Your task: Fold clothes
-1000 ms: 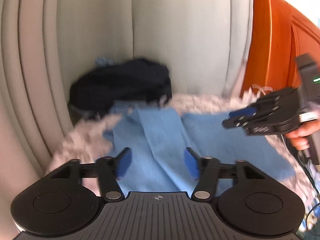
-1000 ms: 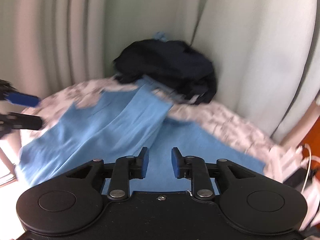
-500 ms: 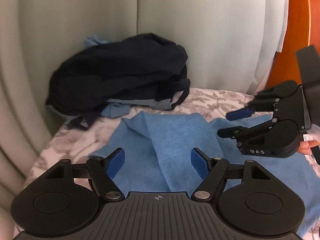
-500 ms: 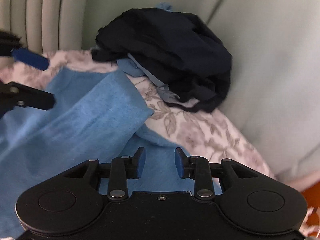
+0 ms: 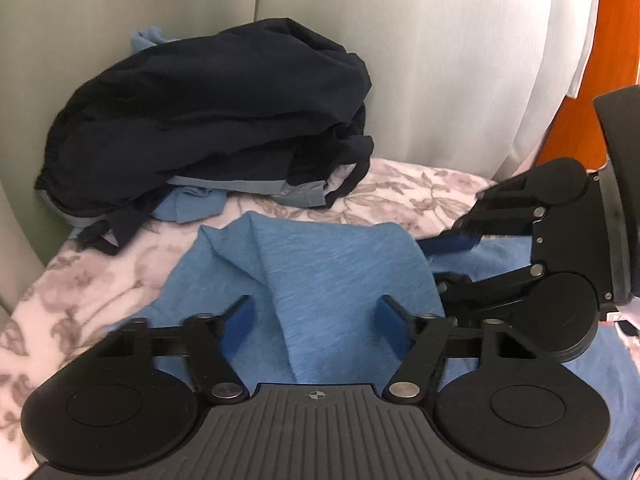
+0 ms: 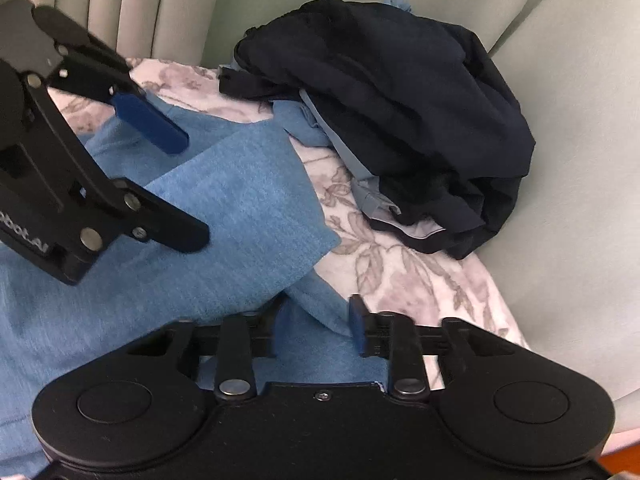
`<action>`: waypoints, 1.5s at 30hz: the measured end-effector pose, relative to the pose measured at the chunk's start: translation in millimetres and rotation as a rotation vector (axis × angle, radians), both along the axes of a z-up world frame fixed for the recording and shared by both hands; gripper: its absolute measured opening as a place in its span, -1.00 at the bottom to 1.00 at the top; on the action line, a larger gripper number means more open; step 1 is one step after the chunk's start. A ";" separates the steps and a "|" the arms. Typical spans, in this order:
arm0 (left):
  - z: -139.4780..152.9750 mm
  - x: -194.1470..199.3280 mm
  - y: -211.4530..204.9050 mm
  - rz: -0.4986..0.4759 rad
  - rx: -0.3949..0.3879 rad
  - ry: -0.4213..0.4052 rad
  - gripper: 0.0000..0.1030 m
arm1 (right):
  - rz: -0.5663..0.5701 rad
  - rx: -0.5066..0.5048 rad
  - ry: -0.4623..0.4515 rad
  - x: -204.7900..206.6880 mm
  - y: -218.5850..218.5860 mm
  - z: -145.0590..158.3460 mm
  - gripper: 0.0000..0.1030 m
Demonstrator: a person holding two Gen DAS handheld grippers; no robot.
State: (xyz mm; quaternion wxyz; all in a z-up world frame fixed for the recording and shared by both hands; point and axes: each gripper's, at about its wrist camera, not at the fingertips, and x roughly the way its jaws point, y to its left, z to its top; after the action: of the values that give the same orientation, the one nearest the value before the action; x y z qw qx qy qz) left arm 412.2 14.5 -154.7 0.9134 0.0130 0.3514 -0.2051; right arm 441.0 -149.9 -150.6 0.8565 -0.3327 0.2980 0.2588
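Closest in the left wrist view, the left gripper (image 5: 316,316) hangs low over a blue shirt (image 5: 332,276), its blue-padded fingers (image 5: 240,320) spread wide with a raised fold of the cloth running up between them; neither pad presses on the fabric as far as can be seen. In the right wrist view the right gripper (image 6: 318,326) also sits low over the same blue shirt (image 6: 224,220), its two fingers parted with a ridge of cloth lying in the gap, and it grips nothing. The shirt lies rumpled across a floral blanket (image 5: 100,280), one flap folded over the rest of it so that a slanted edge crosses the middle. From the left camera the right gripper (image 5: 444,264) appears at the right side, fingers apart, its tips partly hidden behind the folded flap. From the right camera the left gripper (image 6: 180,184) comes in from the left edge, one blue pad (image 6: 150,122) above the cloth and the other finger lower down. Farther back on the blanket (image 6: 400,272), apart from the shirt, lies a heap of dark clothes (image 5: 208,116) with bits of light blue cloth showing under it (image 6: 384,104). Behind everything rises a pale green padded backrest (image 5: 400,40), and an orange wooden panel (image 5: 600,60) stands at the far right.
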 end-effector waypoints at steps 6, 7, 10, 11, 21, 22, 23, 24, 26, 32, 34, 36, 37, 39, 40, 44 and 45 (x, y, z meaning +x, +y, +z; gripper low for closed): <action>1.3 -0.4 -0.6 0.000 -0.010 -0.010 -0.53 | -0.055 0.086 0.014 6.6 -6.4 2.2 -0.97; 1.6 -0.5 -0.7 0.003 -0.008 -0.013 -0.57 | -0.065 0.102 0.019 8.1 -8.3 3.1 -0.97; 1.7 -0.1 -0.2 0.017 0.003 -0.016 -0.67 | -0.095 0.140 0.036 13.2 -13.5 4.9 -0.98; 1.2 -0.1 -0.3 0.019 0.008 -0.016 -0.69 | -0.106 0.152 0.041 15.1 -15.1 5.3 -0.98; -12.5 0.3 -3.6 0.012 0.065 0.009 -0.72 | -0.294 0.333 0.168 39.6 -34.1 -3.3 -0.97; -12.5 -0.1 -3.2 0.013 0.065 0.009 -0.72 | -0.302 0.332 0.175 40.5 -33.8 -5.8 -0.96; -10.8 -1.2 -1.8 0.018 0.060 0.007 -0.72 | -0.309 0.327 0.171 40.3 -32.8 -7.0 -0.95; -7.6 -3.4 0.2 0.019 0.055 0.000 -0.72 | -0.307 0.321 0.165 39.1 -31.9 -5.8 -0.90; -0.1 -9.1 4.5 0.020 0.046 -0.017 -0.71 | -0.291 0.311 0.154 34.5 -31.2 -0.3 -0.89; 17.8 -30.1 14.4 0.007 0.017 -0.046 -0.71 | -0.220 0.376 0.130 0.2 -36.4 34.6 -0.64; 21.3 -37.1 16.3 0.000 0.005 -0.044 -0.71 | -0.169 0.388 0.135 -18.2 -31.4 38.7 -0.63; 23.4 -45.3 17.6 -0.009 -0.007 -0.039 -0.71 | -0.103 0.379 0.148 -39.5 -23.4 36.0 -0.62; 23.7 -50.2 17.7 -0.015 -0.013 -0.035 -0.71 | -0.076 0.370 0.165 -49.0 -18.4 30.9 -0.63; 21.8 -59.8 15.3 -0.032 -0.005 -0.028 -0.71 | -0.041 0.340 0.187 -63.3 -8.0 18.9 -0.63; 20.8 -64.6 14.0 -0.041 0.000 -0.024 -0.71 | -0.027 0.319 0.198 -69.4 -2.9 12.4 -0.63; 7.4 -72.5 10.3 -0.054 0.039 0.019 -0.68 | -0.055 0.272 0.249 -74.3 5.9 -9.3 -0.62; 4.0 -74.4 9.3 -0.056 0.049 0.030 -0.67 | -0.069 0.277 0.255 -74.3 5.7 -10.2 -0.62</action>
State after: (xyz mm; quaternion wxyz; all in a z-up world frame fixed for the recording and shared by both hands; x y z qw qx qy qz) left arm 337.9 23.8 -150.6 0.9013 0.0423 0.3693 -0.2223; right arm 366.7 -144.2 -160.8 0.8578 -0.1659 0.3768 0.3077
